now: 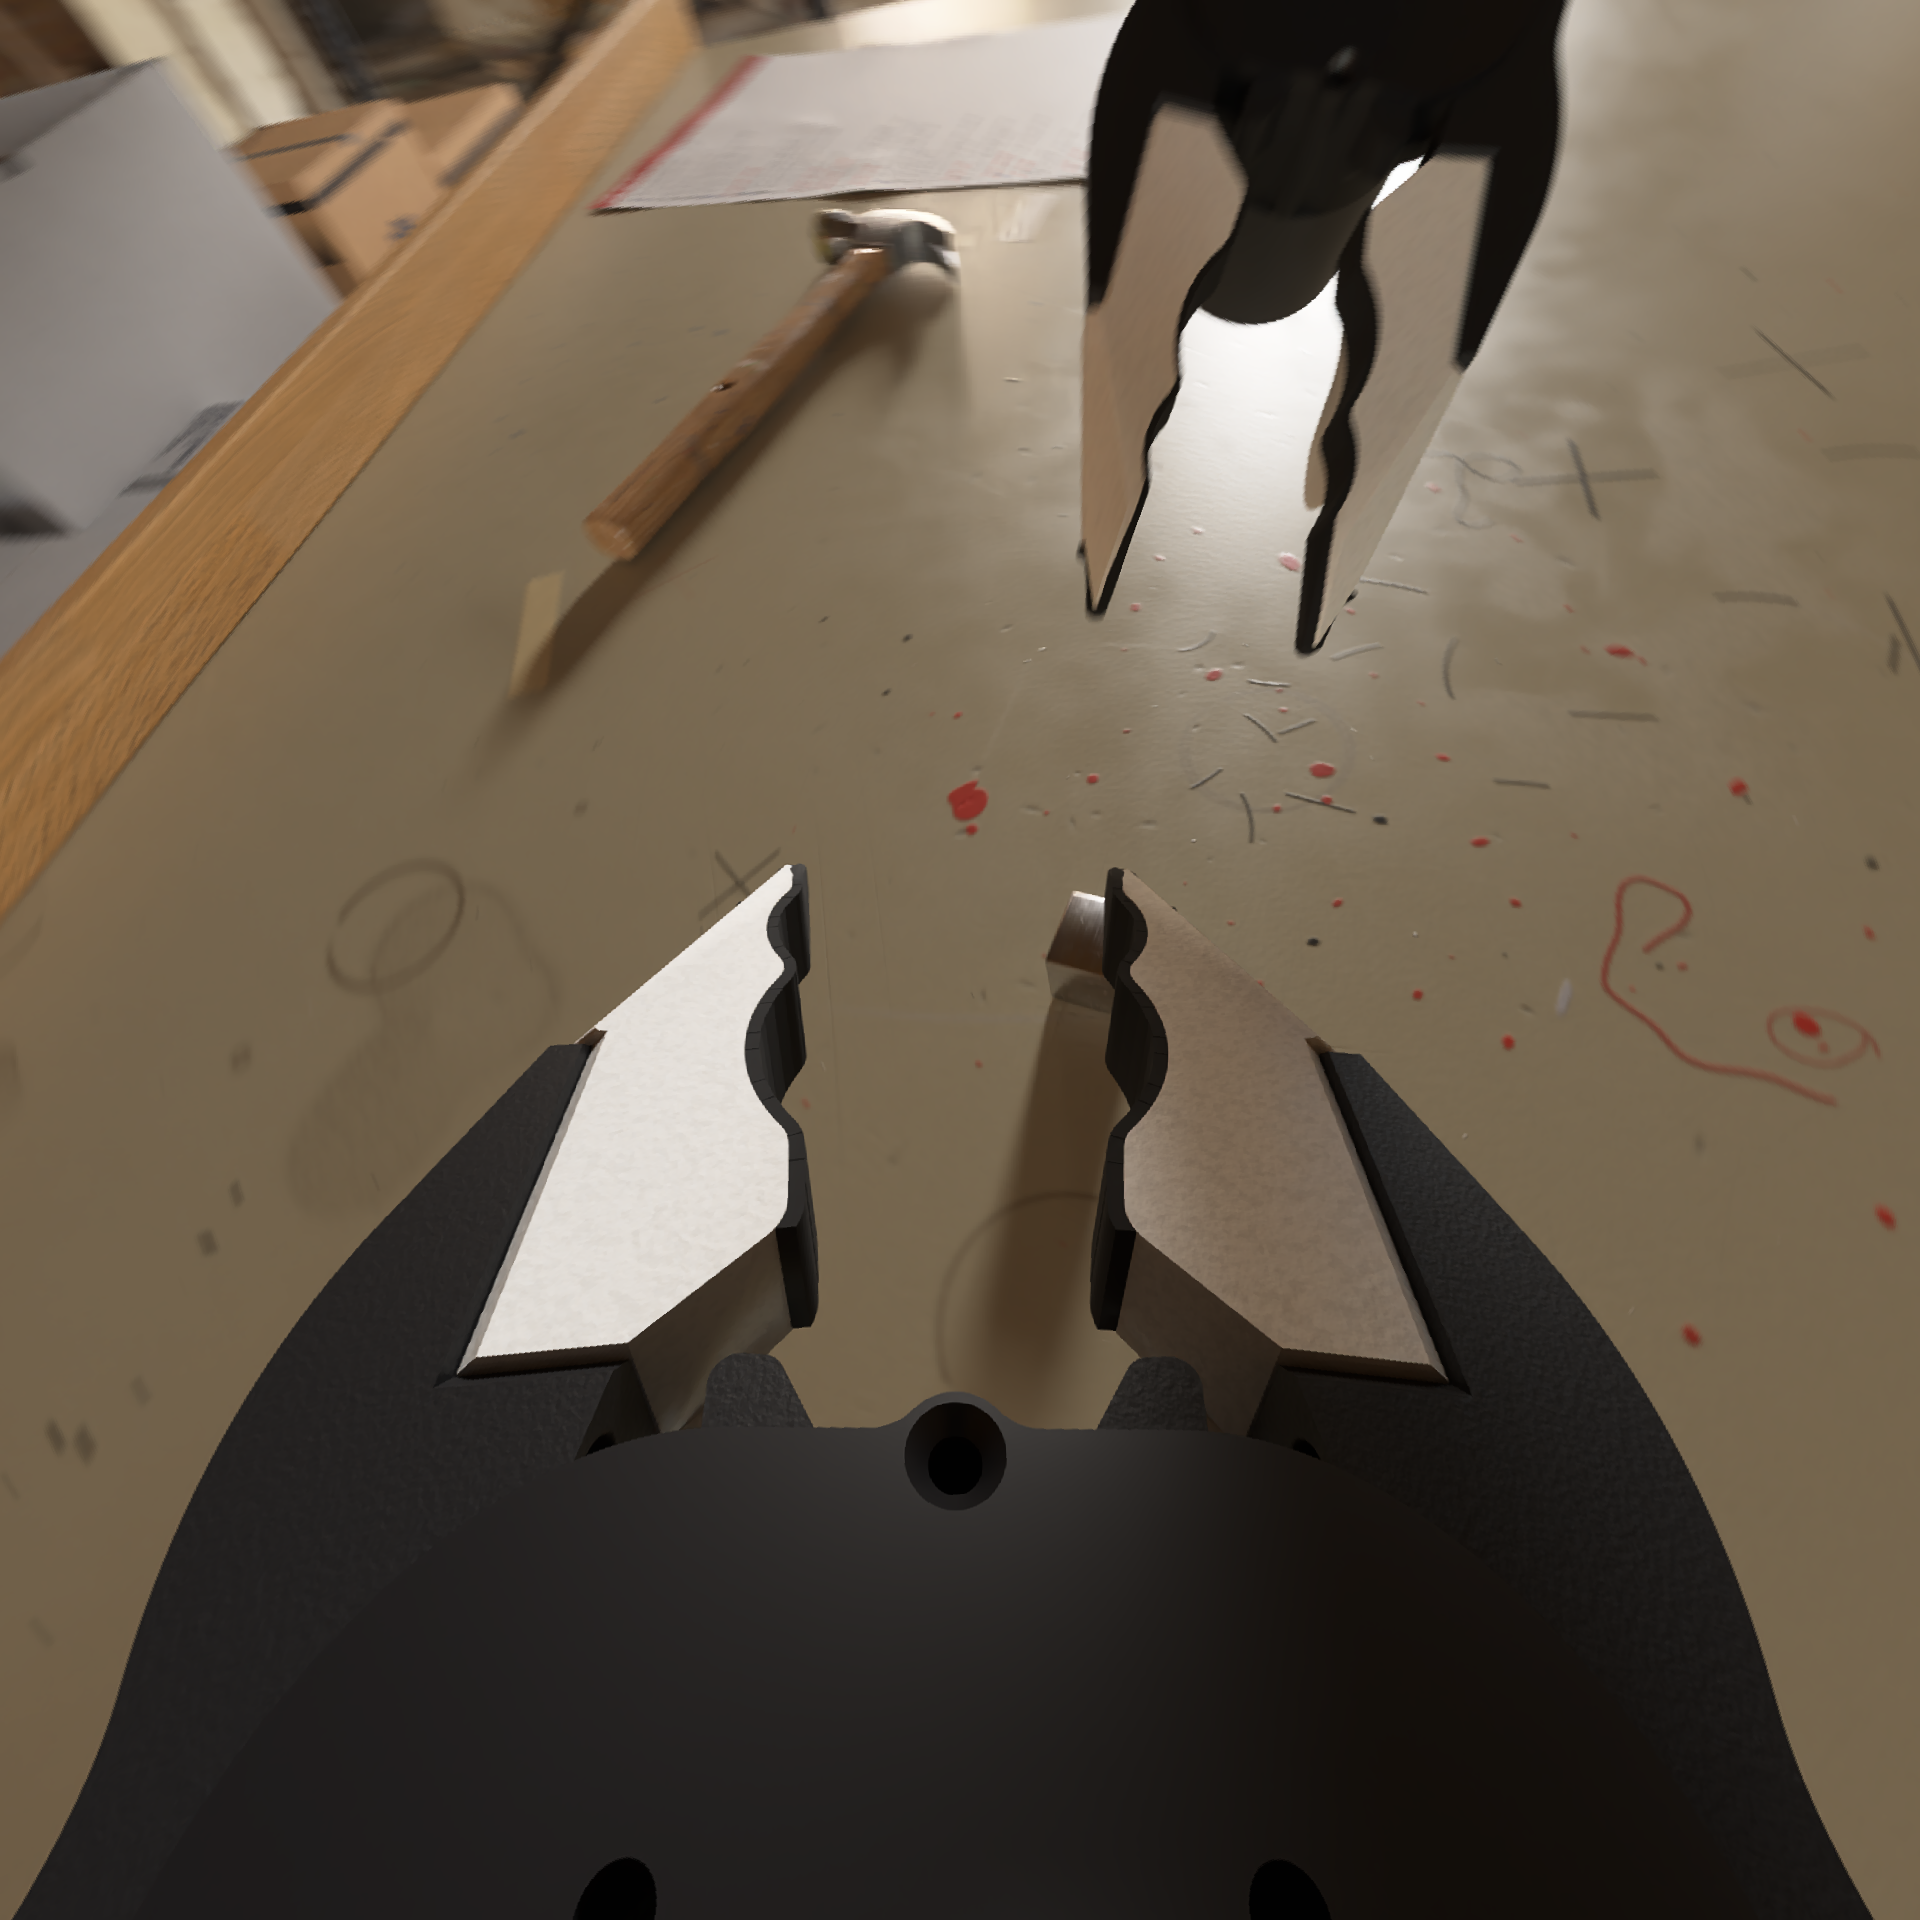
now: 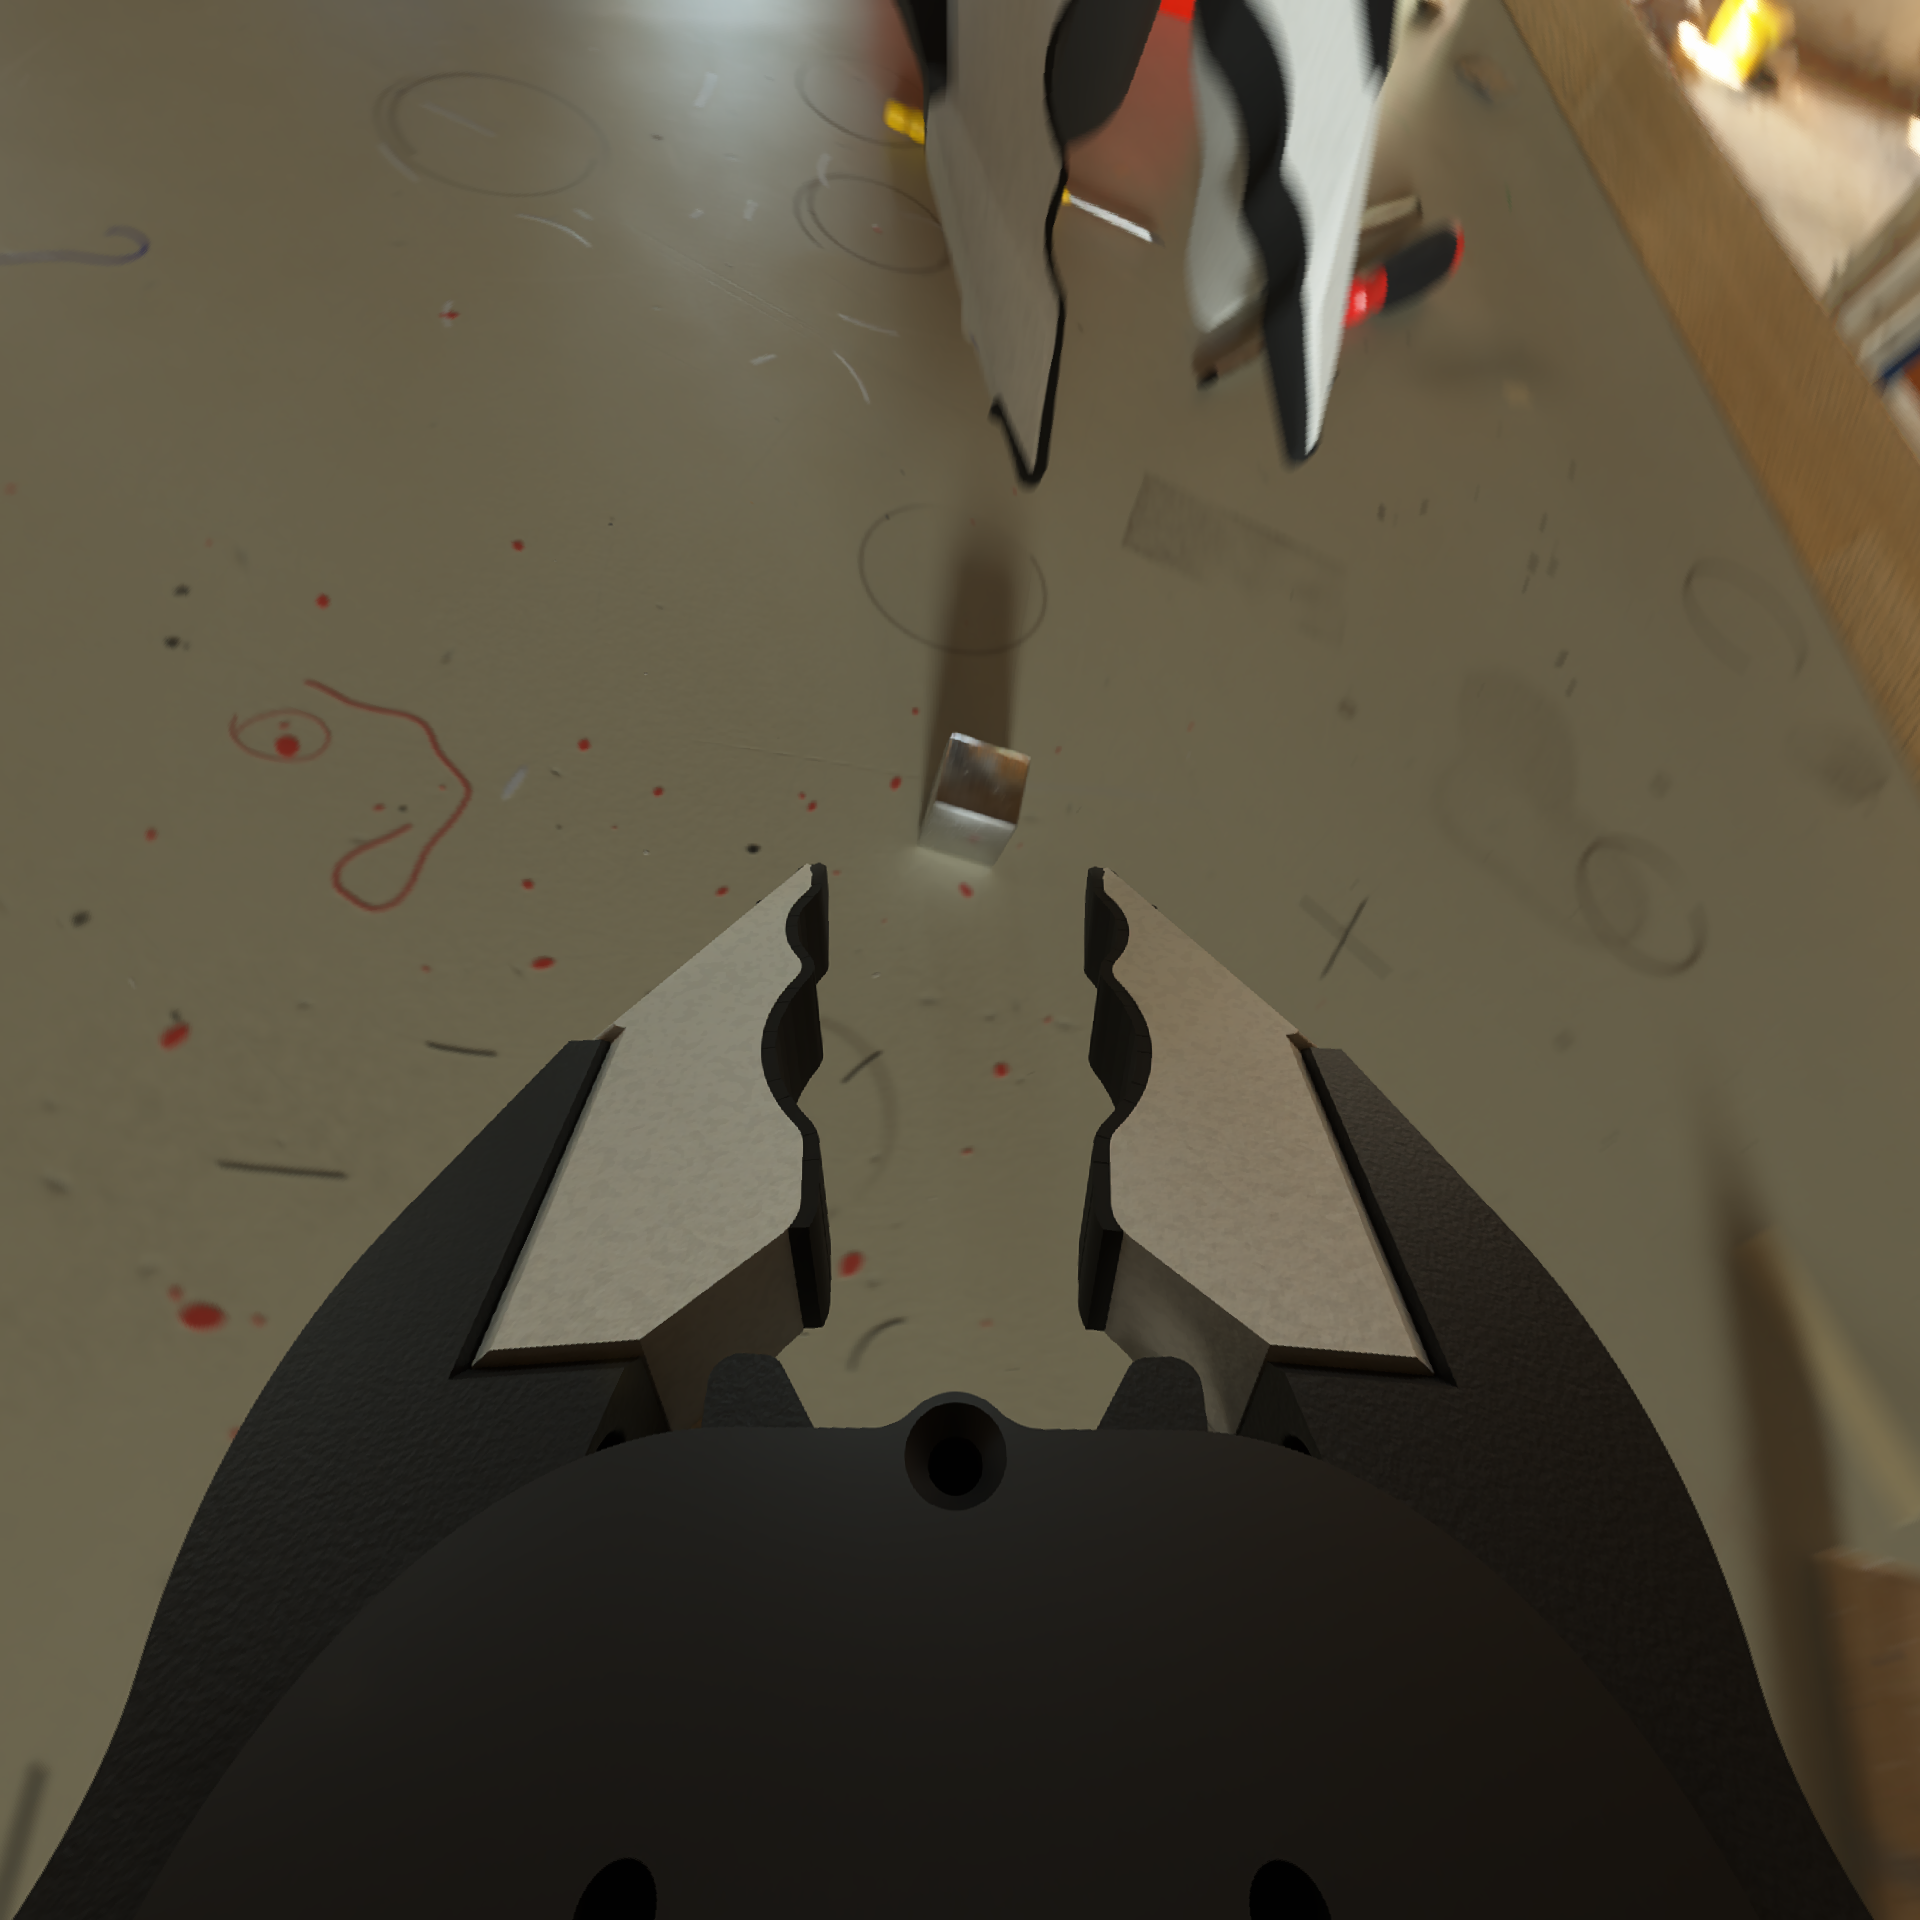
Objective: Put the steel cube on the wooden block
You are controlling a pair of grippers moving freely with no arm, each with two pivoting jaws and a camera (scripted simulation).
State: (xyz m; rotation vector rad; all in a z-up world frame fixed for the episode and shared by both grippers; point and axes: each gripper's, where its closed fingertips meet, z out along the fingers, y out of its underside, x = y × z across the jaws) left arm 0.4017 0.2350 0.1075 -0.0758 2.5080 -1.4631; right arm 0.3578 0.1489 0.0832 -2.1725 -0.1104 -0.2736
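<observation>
The steel cube (image 2: 977, 800) is small and shiny and sits on the tan table, just beyond my right gripper (image 2: 954, 873), which is open and empty. In the left wrist view the cube (image 1: 1075, 935) shows partly, hidden behind the right fingertip of my left gripper (image 1: 956, 883), which is also open and empty. The wooden block (image 1: 540, 634), pale and blurred, lies on the table to the left, near the hammer's handle end. It shows blurred at the lower right edge of the right wrist view (image 2: 1870, 1642). The two grippers face each other: right gripper (image 1: 1205, 623), left gripper (image 2: 1164, 457).
A wooden-handled hammer (image 1: 769, 364) lies beyond the block. A patterned sheet (image 1: 883, 125) lies at the far end. The table's raised wooden edge (image 1: 208, 520) runs along the left, with boxes (image 1: 353, 177) past it. A red-and-black tool (image 2: 1403, 270) lies behind the left gripper.
</observation>
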